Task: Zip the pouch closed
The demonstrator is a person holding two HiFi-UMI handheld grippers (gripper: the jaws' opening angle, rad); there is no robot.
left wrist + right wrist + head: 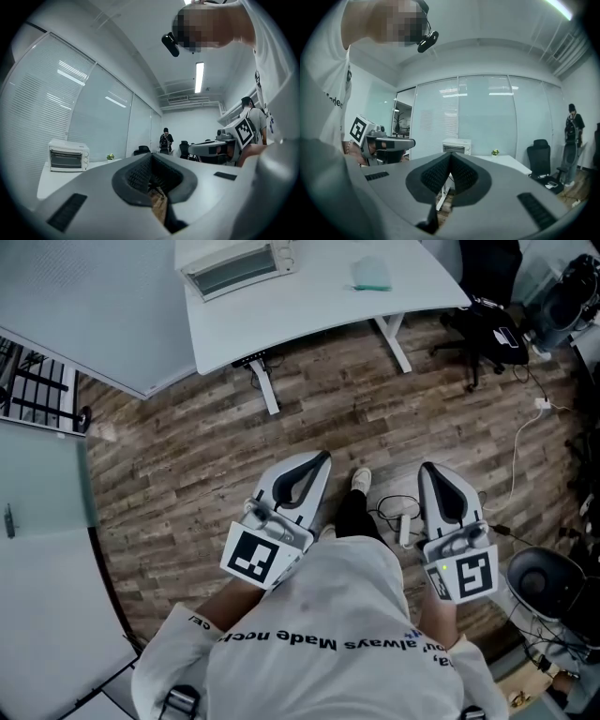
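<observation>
I stand on a wood floor, well back from the white table (309, 310). A small teal flat item (371, 274), possibly the pouch, lies near the table's far right corner. My left gripper (319, 458) is held at waist height and points forward, its jaws closed tip to tip with nothing between them. My right gripper (429, 468) is held the same way, shut and empty. In the left gripper view the left gripper (151, 157) shows its pads meeting. The right gripper (450, 154) looks the same in the right gripper view. Neither gripper is near the teal item.
A white toaster oven (239, 263) stands on the table's left end. A black office chair (487, 329) is at the right, with cables (525, 442) and a round black device (544, 582) on the floor. A glass partition runs along the left. A person (573, 136) stands far off.
</observation>
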